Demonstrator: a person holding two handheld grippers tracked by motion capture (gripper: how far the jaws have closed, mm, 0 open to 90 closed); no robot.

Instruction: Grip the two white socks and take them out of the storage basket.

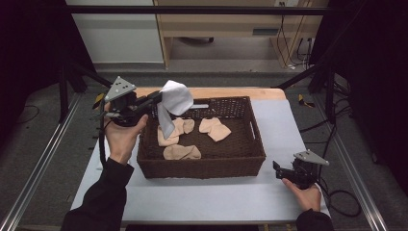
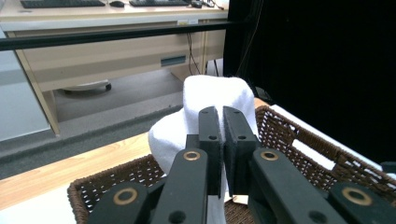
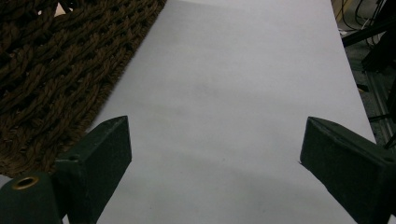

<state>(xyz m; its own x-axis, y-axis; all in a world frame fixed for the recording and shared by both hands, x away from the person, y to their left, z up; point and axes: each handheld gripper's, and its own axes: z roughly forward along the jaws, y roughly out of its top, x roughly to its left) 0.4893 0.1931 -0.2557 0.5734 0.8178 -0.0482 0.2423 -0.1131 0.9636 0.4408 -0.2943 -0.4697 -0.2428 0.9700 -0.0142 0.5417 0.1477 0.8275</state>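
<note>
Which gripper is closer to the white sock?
The left. The left gripper is shut on the white sock, holding it above the basket. The right gripper rests open on the table, off past the basket's near right corner.

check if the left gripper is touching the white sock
Touching: in the left gripper view the left gripper has its jaws pinched shut on the white sock.

We see three beige socks (image 1: 182, 152) on the basket (image 1: 202, 168) floor: one near the front wall, one left of centre, one right of centre. Basket sits on a grey mat (image 1: 216, 197) over the table. Beyond the basket, a wooden desk (image 1: 216, 24) with cables (image 1: 293, 48) beside it.
</note>
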